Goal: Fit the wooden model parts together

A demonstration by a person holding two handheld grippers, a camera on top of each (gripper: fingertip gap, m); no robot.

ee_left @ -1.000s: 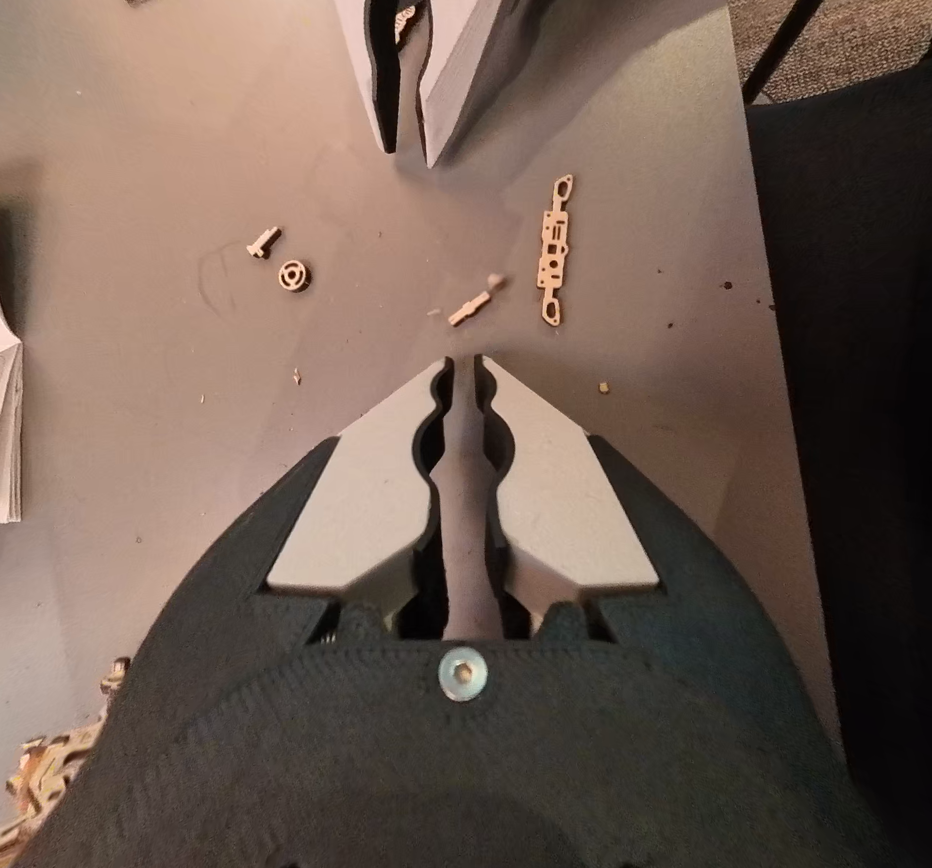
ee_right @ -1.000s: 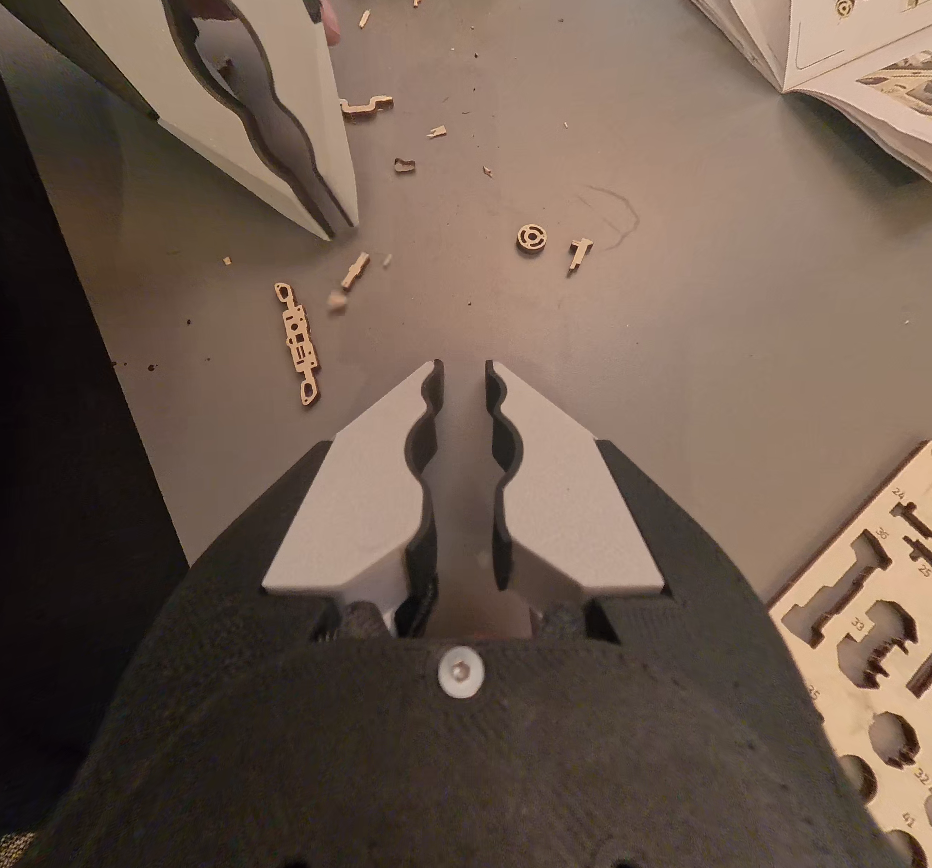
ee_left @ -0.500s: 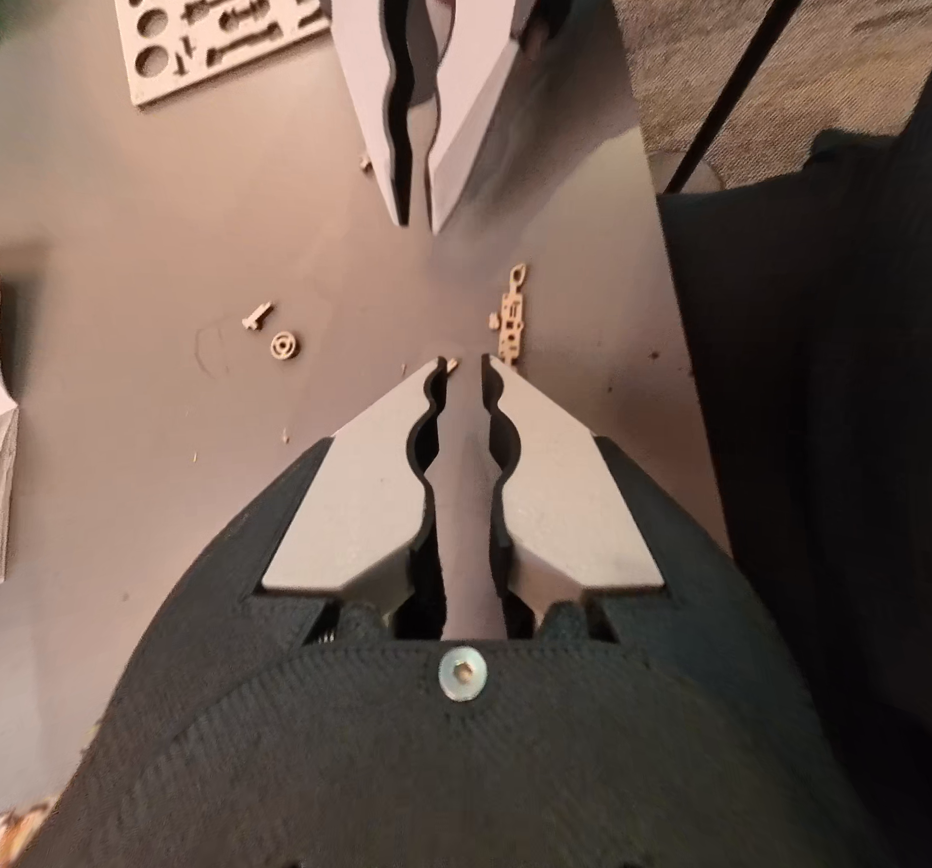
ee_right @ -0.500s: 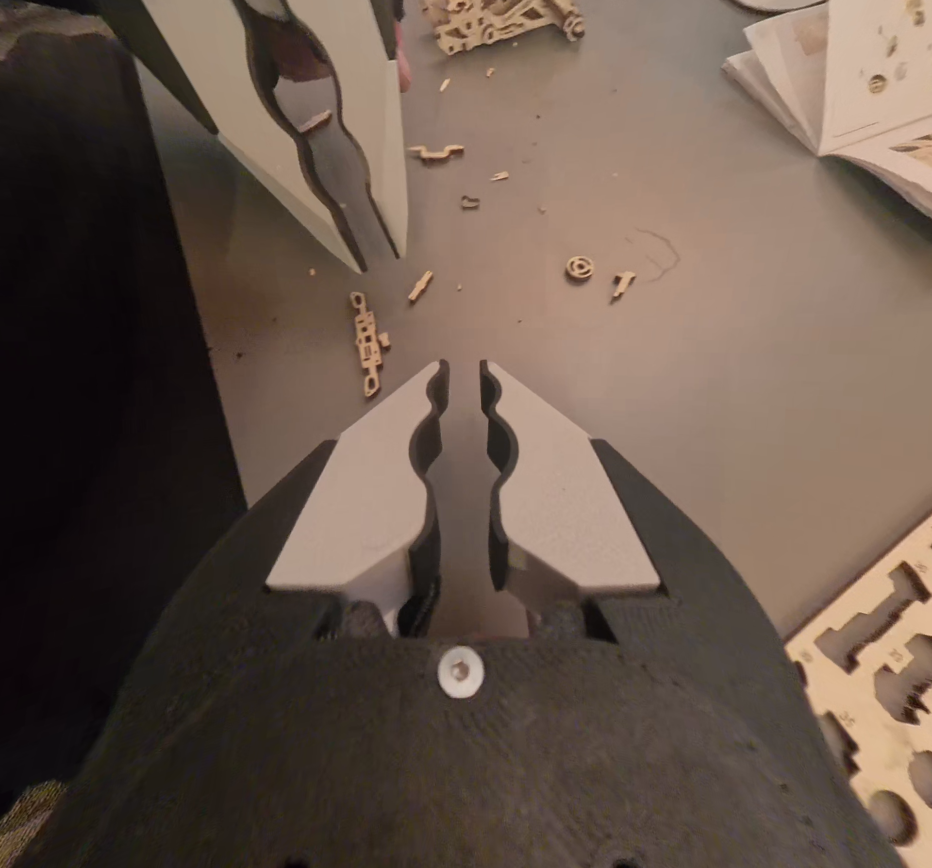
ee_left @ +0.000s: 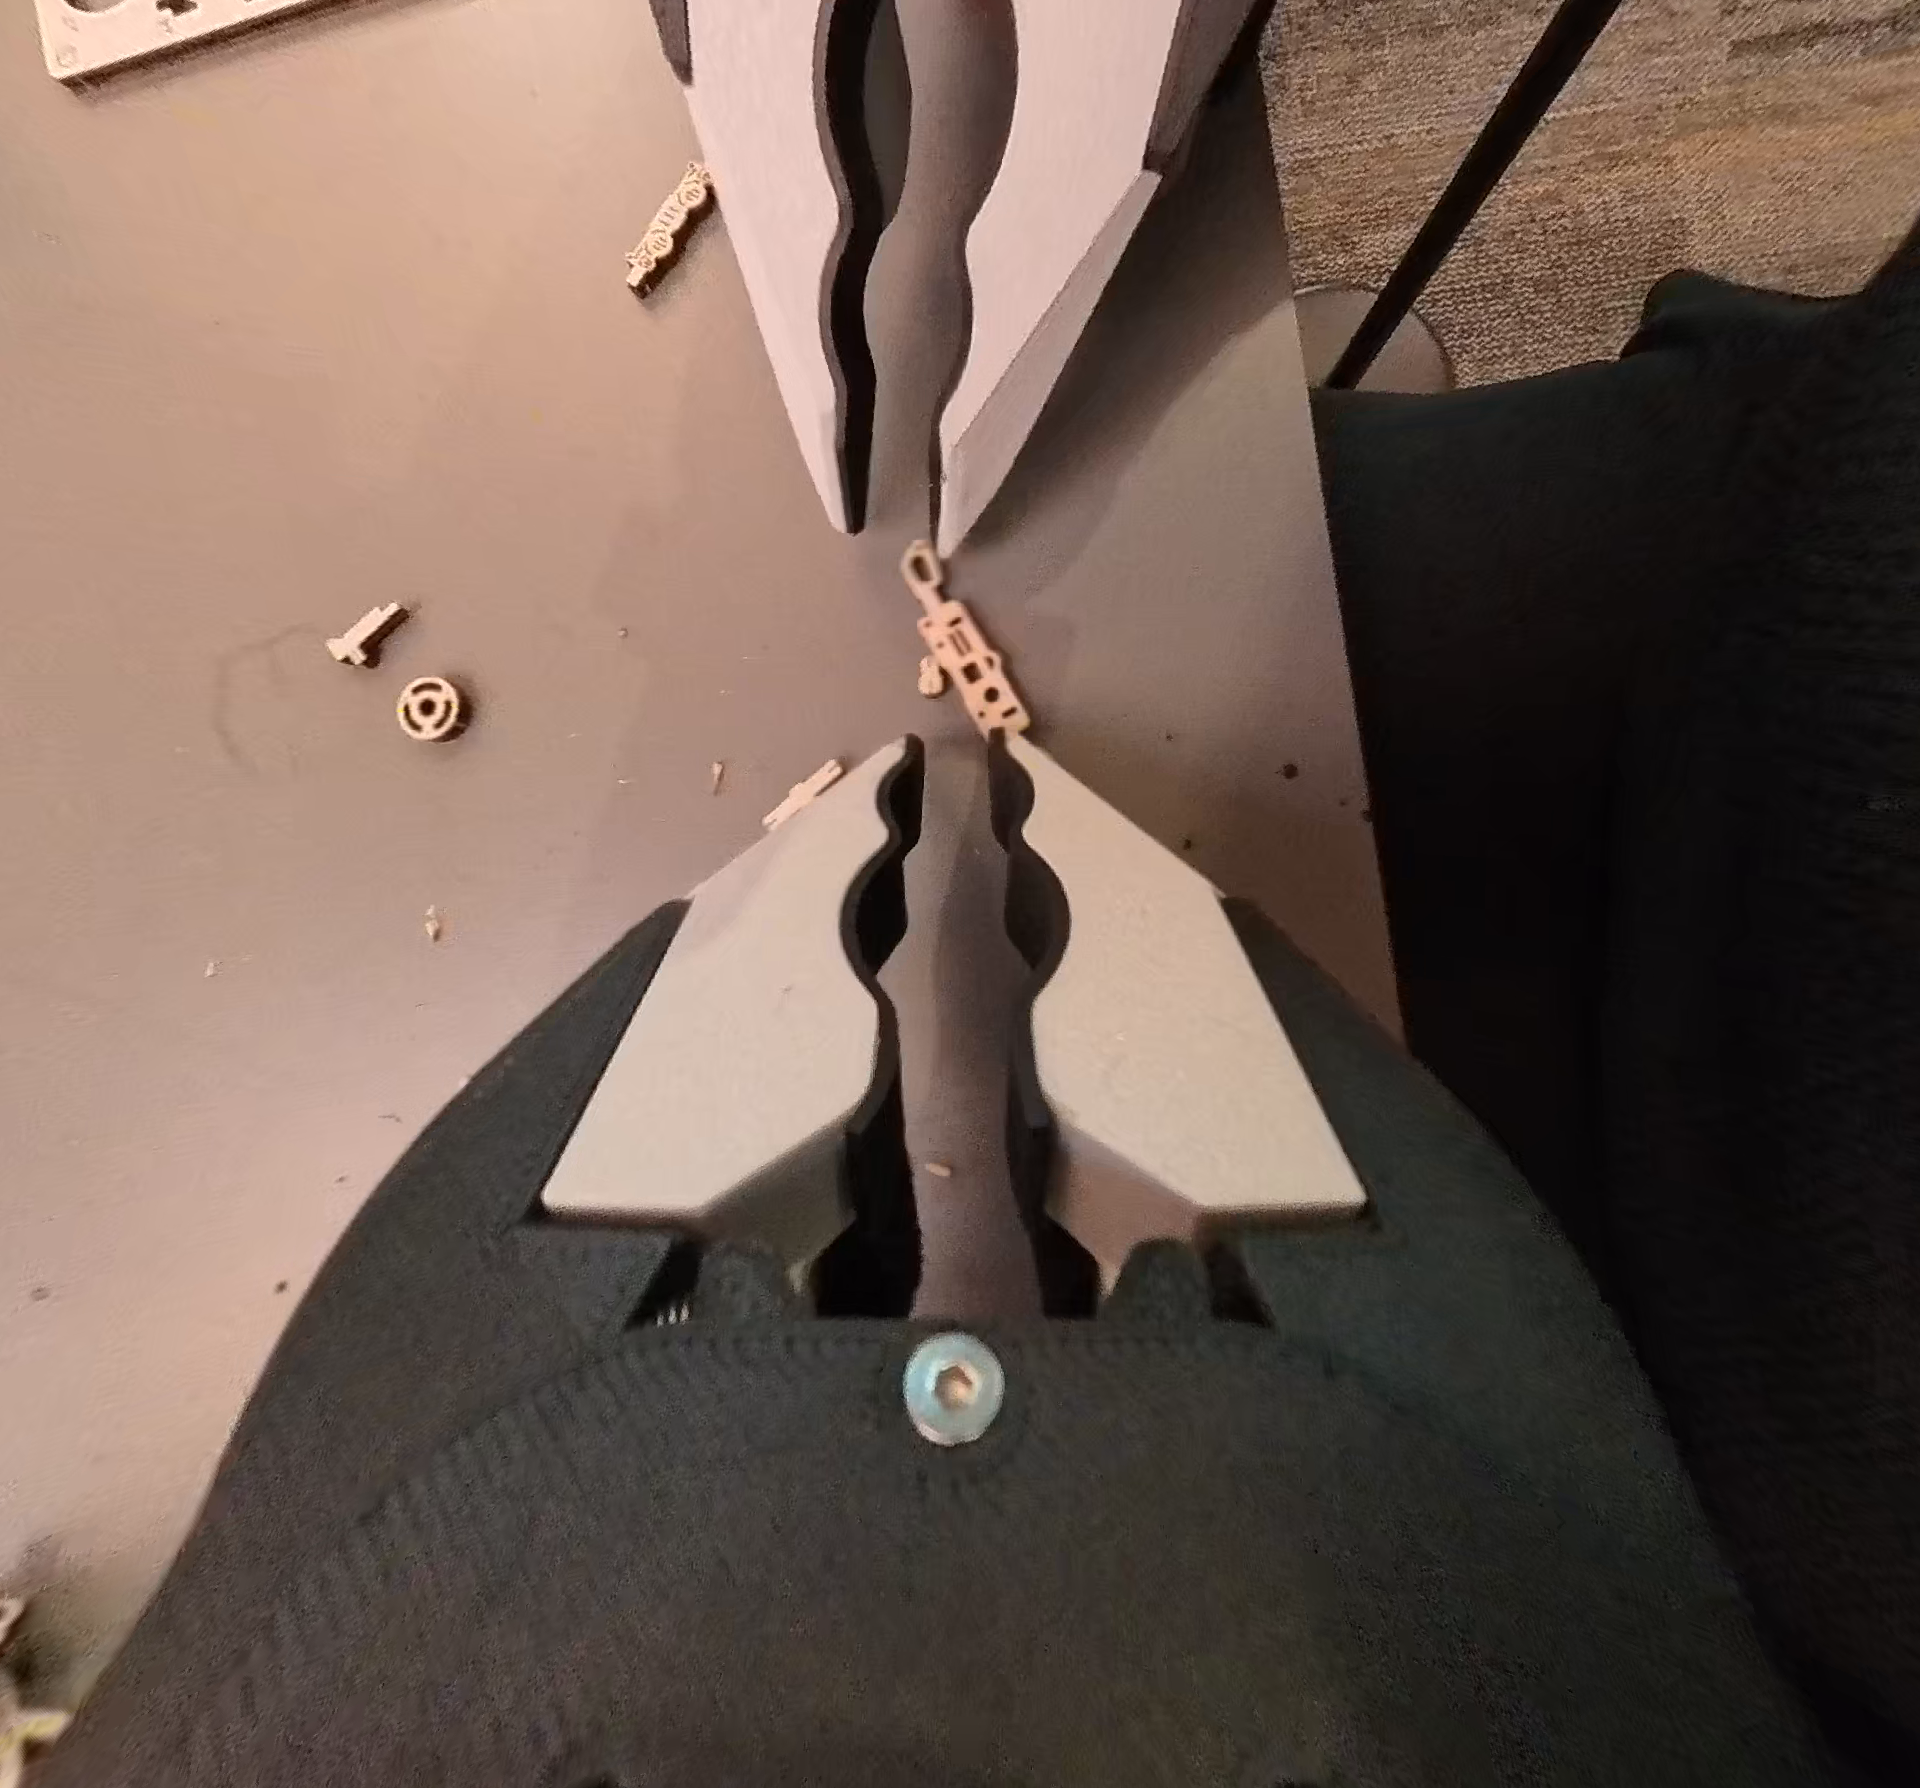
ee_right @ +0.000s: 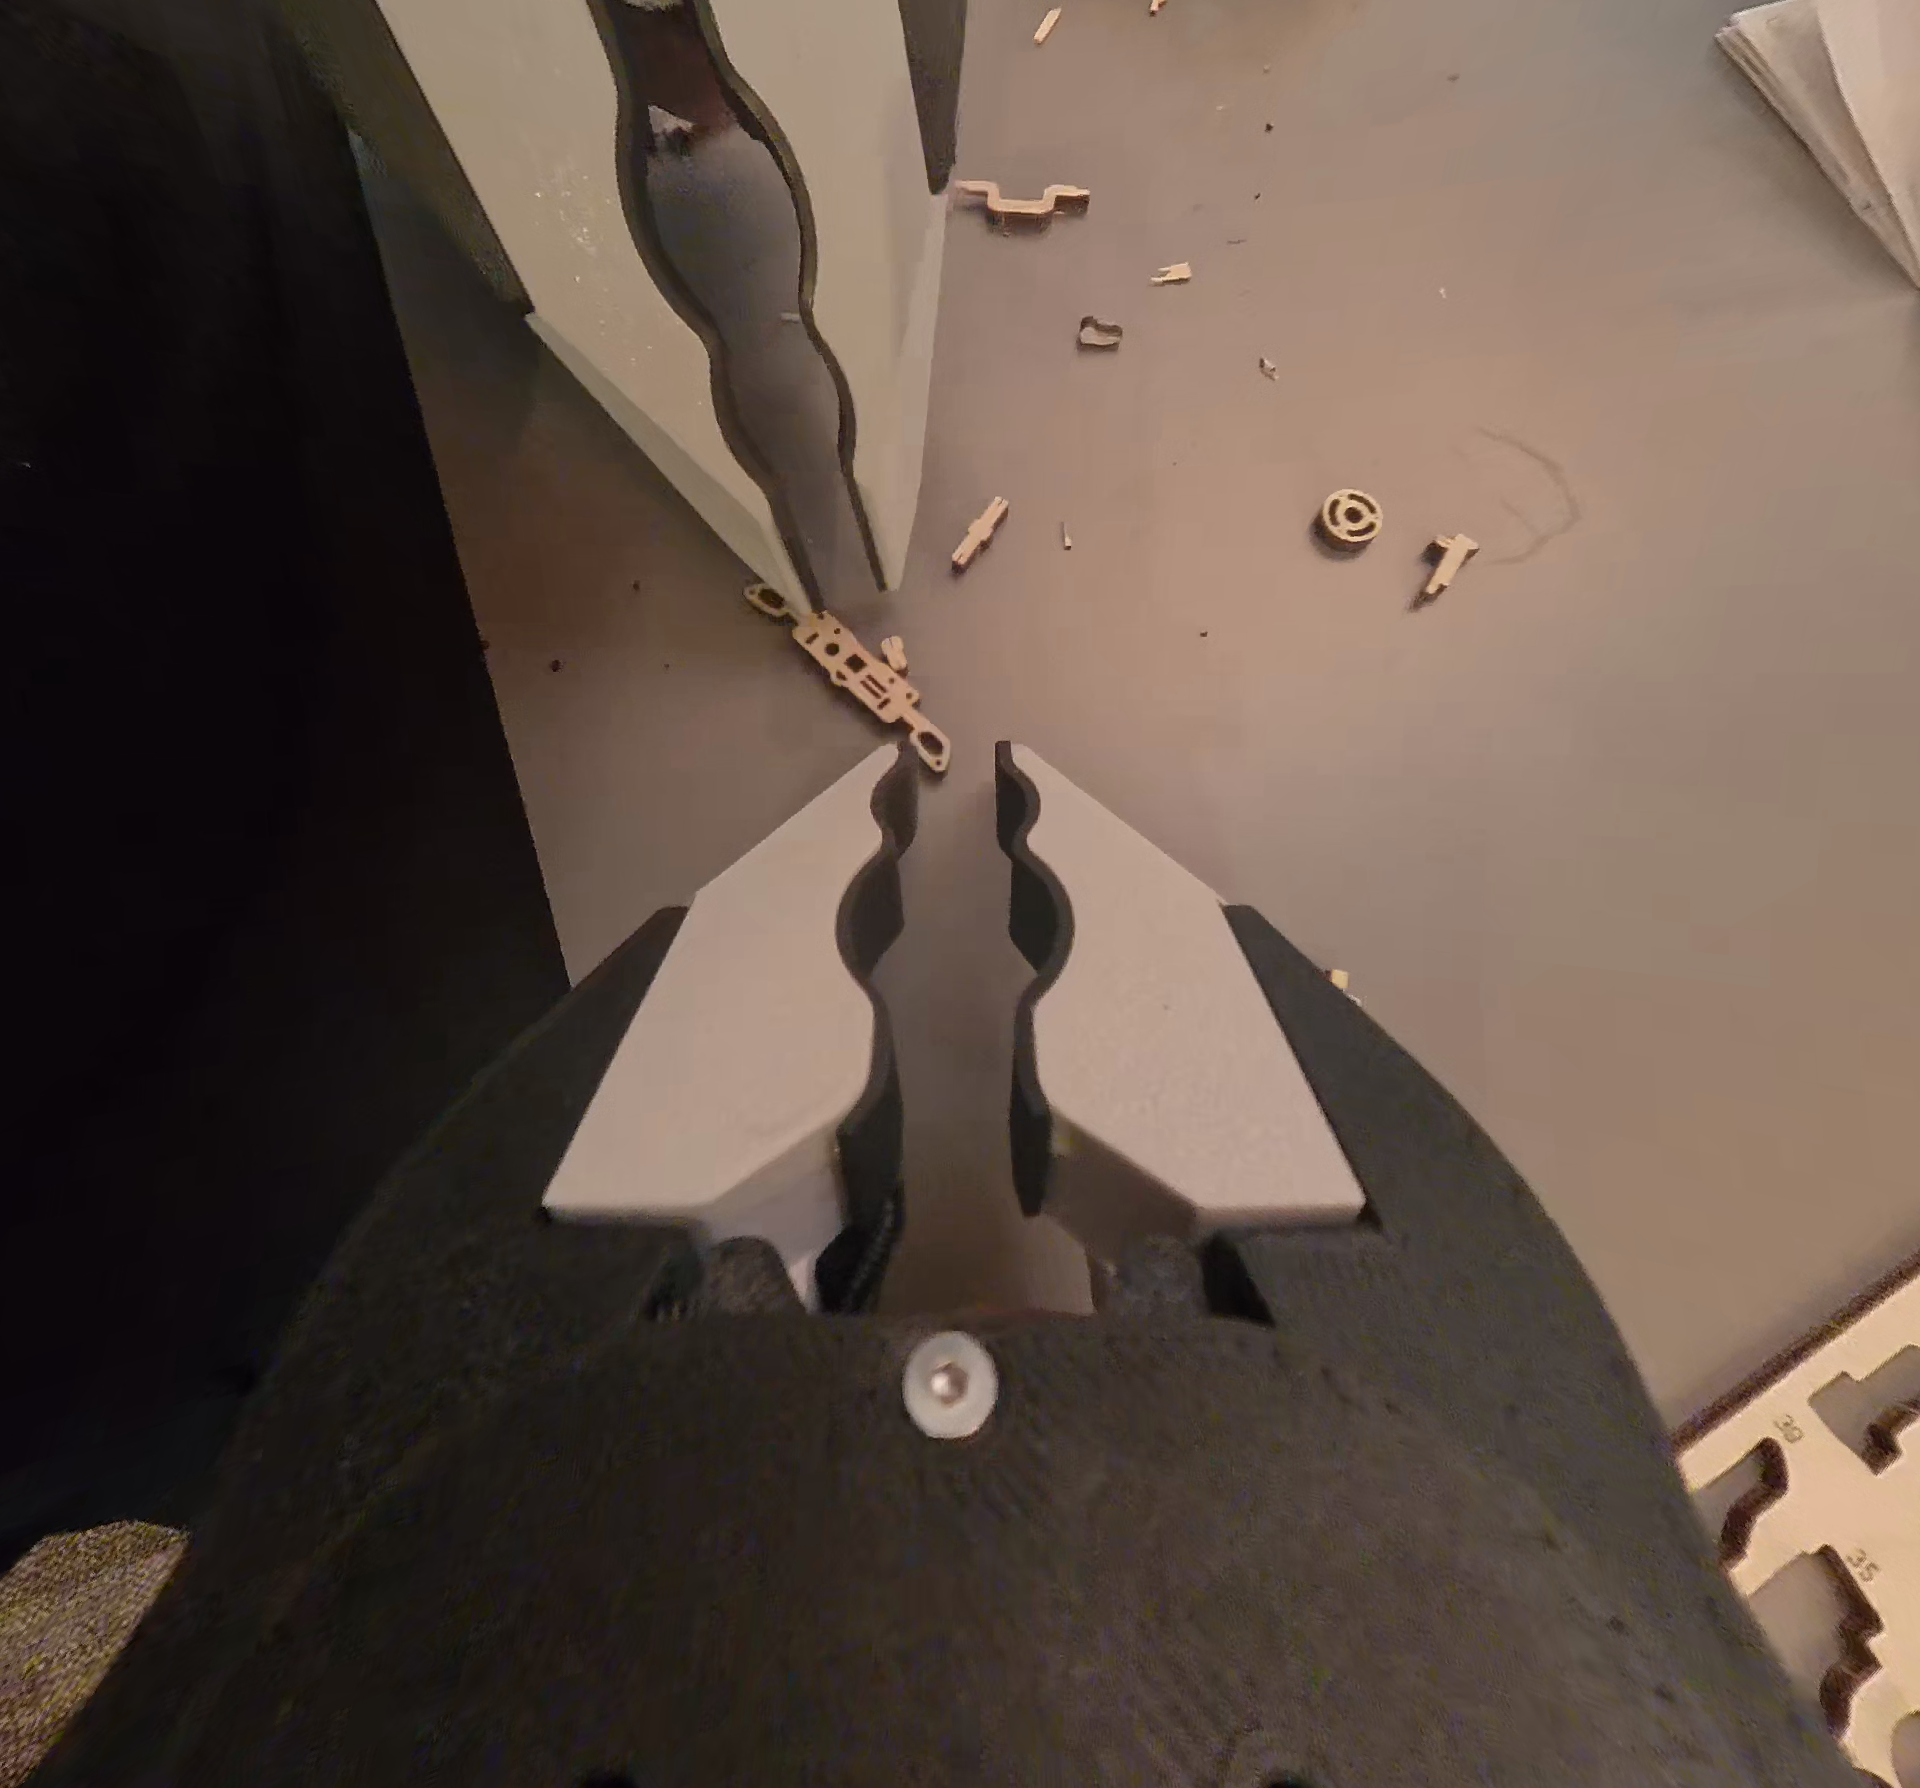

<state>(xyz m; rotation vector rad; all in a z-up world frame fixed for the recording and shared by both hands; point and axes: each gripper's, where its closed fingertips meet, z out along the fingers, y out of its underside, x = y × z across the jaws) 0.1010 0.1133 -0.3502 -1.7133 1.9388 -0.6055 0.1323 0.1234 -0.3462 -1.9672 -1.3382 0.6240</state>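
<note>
Both the left gripper [ee_left: 954, 764] and right gripper [ee_right: 956, 770] are slightly spread and empty, flanking the flat wooden strip [ee_left: 966, 652] on the table [ee_left: 416, 388], likely to grab it.

Both grippers match: the left gripper [ee_left: 954, 770] and right gripper [ee_right: 956, 770] show pale grey wedge fingers [ee_left: 748, 1011], wavy dark inner pads, textured black bodies, one silver hex screw [ee_right: 949, 1383].

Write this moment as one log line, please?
left tongs: open, empty | right tongs: open, empty | long wooden strip: on table, between both tips
</note>
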